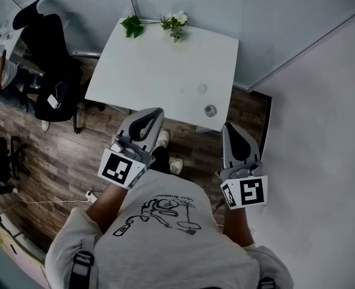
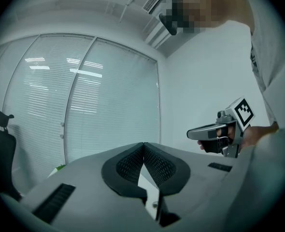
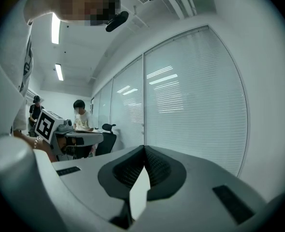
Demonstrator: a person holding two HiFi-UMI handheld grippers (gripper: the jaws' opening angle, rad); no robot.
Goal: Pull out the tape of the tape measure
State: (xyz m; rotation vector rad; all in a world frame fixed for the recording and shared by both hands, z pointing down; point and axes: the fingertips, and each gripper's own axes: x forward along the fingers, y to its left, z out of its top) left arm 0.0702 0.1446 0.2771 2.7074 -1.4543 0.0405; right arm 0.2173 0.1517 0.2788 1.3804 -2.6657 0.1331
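Observation:
A small round grey object (image 1: 210, 110), seemingly the tape measure, lies near the front right edge of the white table (image 1: 153, 71). A fainter round thing (image 1: 201, 89) sits just behind it. I hold both grippers raised close to my body, short of the table's front edge. The left gripper (image 1: 155, 112) is shut with nothing in it; its pads (image 2: 133, 161) meet at the tip against a glass wall. The right gripper (image 1: 228, 127) is likewise shut and empty, pads (image 3: 154, 166) touching. Each gripper view shows the other gripper: the right gripper (image 2: 220, 132) and the left gripper (image 3: 60, 127).
Green sprigs and white flowers (image 1: 174, 23) lie at the table's far edge. A black office chair (image 1: 51, 71) stands to the left on the wood floor. A white wall runs along the right. A seated person (image 3: 82, 120) is at a distant desk.

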